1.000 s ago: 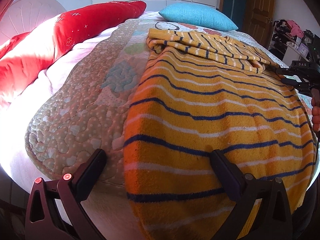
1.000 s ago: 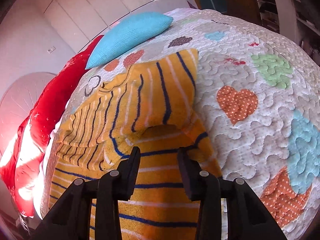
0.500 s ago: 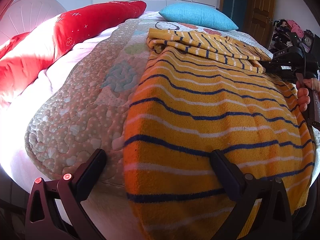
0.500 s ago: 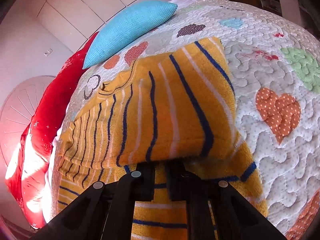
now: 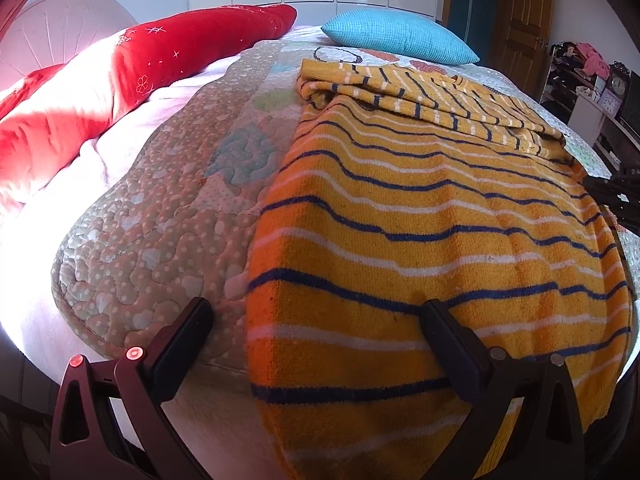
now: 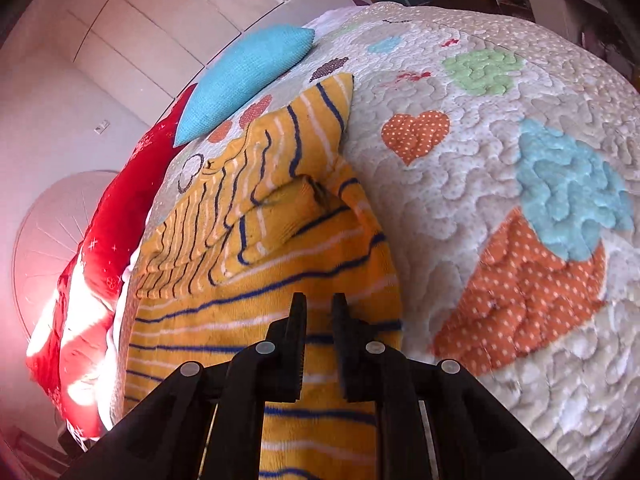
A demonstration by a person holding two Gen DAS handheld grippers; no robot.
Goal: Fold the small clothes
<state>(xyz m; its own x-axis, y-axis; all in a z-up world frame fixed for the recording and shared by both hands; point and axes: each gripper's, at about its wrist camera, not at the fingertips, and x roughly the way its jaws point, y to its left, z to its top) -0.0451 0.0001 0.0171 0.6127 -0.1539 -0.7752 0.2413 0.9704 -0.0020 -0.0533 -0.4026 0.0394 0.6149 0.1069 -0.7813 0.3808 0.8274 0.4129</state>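
Observation:
A yellow knit garment (image 5: 420, 200) with navy and white stripes lies flat on the quilted bed cover (image 5: 168, 220). Its top part (image 5: 432, 96) is folded over towards me. My left gripper (image 5: 316, 320) stands wide open at the garment's near left edge, with one finger (image 5: 188, 328) over the quilt and the other over the fabric. In the right wrist view a sleeve (image 6: 280, 216) lies folded onto the garment's body (image 6: 224, 308). My right gripper (image 6: 319, 312) hovers just short of it, jaws a narrow gap apart and opening, nothing between them. It also shows at the garment's right edge (image 5: 596, 188).
A blue pillow (image 5: 396, 40) lies at the head of the bed and a red duvet (image 5: 140, 68) is bunched along the left side. A cluttered shelf (image 5: 580, 68) and a wooden door (image 5: 524, 8) stand past the bed's right side.
My right gripper shut on the sleeve's edge, carried it over the garment, let it go and drew back. The sleeve now lies folded. The left gripper has not moved.

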